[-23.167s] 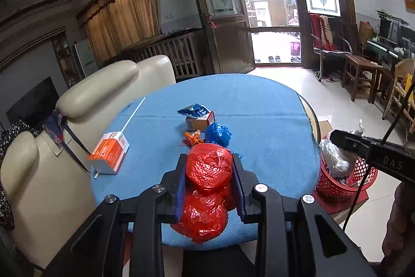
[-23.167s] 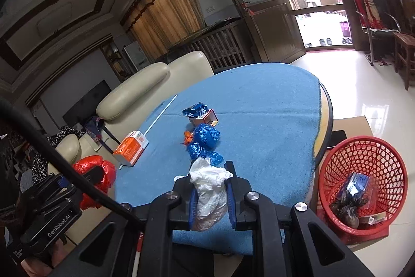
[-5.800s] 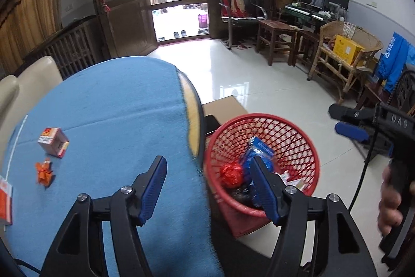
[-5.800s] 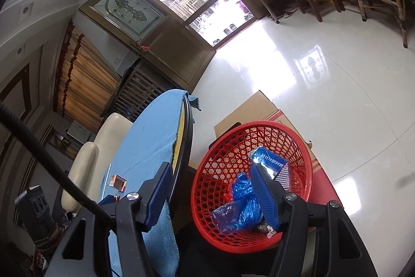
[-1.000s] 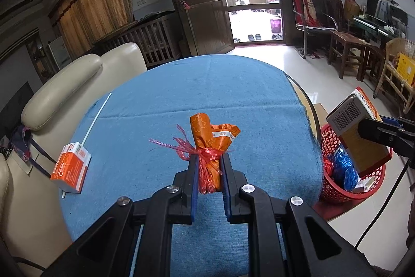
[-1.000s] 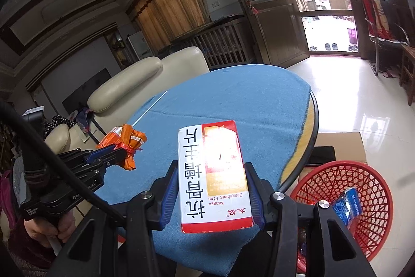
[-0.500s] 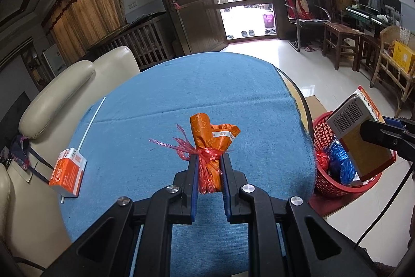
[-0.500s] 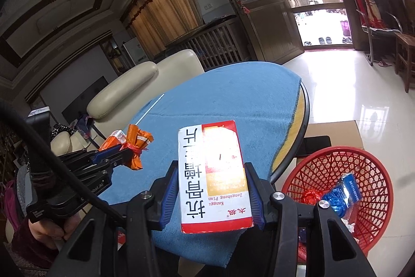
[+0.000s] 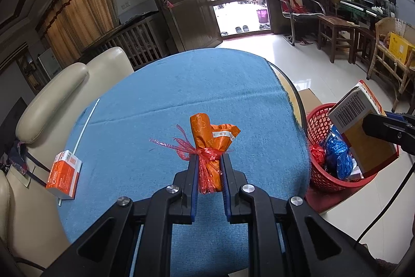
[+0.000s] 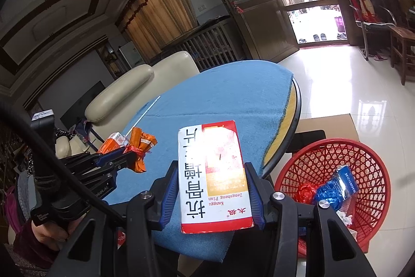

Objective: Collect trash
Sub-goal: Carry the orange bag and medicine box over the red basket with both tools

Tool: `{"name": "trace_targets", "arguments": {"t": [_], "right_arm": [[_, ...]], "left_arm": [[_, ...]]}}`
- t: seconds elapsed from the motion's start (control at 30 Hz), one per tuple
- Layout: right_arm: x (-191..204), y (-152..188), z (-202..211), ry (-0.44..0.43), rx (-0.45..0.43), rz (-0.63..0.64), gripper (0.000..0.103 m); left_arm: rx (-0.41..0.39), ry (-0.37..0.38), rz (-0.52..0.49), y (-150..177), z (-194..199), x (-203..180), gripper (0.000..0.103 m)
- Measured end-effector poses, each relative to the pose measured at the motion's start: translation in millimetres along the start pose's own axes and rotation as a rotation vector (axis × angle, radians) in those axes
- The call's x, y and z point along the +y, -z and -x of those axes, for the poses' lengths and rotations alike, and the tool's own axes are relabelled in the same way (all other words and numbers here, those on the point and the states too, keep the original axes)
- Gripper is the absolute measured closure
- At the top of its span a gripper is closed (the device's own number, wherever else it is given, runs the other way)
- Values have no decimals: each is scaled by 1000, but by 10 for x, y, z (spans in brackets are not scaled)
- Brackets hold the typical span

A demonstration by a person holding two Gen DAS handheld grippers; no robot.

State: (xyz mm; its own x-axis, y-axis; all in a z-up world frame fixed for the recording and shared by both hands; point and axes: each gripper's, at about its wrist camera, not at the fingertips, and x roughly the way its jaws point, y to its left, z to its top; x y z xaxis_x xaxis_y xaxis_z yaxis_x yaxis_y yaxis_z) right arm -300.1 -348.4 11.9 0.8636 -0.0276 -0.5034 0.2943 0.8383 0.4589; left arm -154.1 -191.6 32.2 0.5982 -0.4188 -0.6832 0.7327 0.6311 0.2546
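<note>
My left gripper (image 9: 209, 160) is shut on an orange wrapper bundle (image 9: 211, 136) tied with red plastic strip, held above the blue-clothed round table (image 9: 181, 85). It also shows in the right wrist view (image 10: 138, 147). My right gripper (image 10: 212, 173) is shut on a red, white and orange medicine box (image 10: 214, 173), held past the table's right edge beside the red mesh basket (image 10: 363, 162). The box (image 9: 358, 108) hangs over the basket (image 9: 317, 121) in the left wrist view. The basket holds red and blue bags and a blue packet.
An orange and white box (image 9: 64, 174) and a thin white stick (image 9: 87, 121) lie at the table's left edge. Cream leather chairs (image 9: 59, 92) stand left of the table. A cardboard box (image 10: 334, 123) lies on the floor behind the basket. Wooden chairs (image 9: 334, 30) stand far right.
Both grippers have shifted right towards the basket with their loads still held; the basket shows larger and nearer in both views.
</note>
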Motion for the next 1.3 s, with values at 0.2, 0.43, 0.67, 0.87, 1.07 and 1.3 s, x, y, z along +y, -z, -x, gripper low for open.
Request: {"name": "trace_targets", "arguments": {"t": [0.2, 0.43, 0.67, 0.87, 1.07, 1.3], "right_arm": [[-65, 34, 34, 4, -2, -17, 52], [-140, 61, 116, 17, -13, -35, 52], [-208, 77, 203, 29, -21, -55, 52], [-246, 99, 252, 35, -30, -67, 52], [-271, 90, 321, 39, -37, -83, 52], [-333, 109, 403, 48, -46, -101, 52]], "left_arm": [[6, 9, -14, -13, -23, -73, 86], [8, 24, -32, -21, -40, -182, 86], [10, 36, -52, -22, -40, -255, 86], [12, 39, -67, -27, -26, -307, 86], [12, 46, -85, -42, -18, -345, 86], [15, 56, -110, -62, -4, -423, 86]]}}
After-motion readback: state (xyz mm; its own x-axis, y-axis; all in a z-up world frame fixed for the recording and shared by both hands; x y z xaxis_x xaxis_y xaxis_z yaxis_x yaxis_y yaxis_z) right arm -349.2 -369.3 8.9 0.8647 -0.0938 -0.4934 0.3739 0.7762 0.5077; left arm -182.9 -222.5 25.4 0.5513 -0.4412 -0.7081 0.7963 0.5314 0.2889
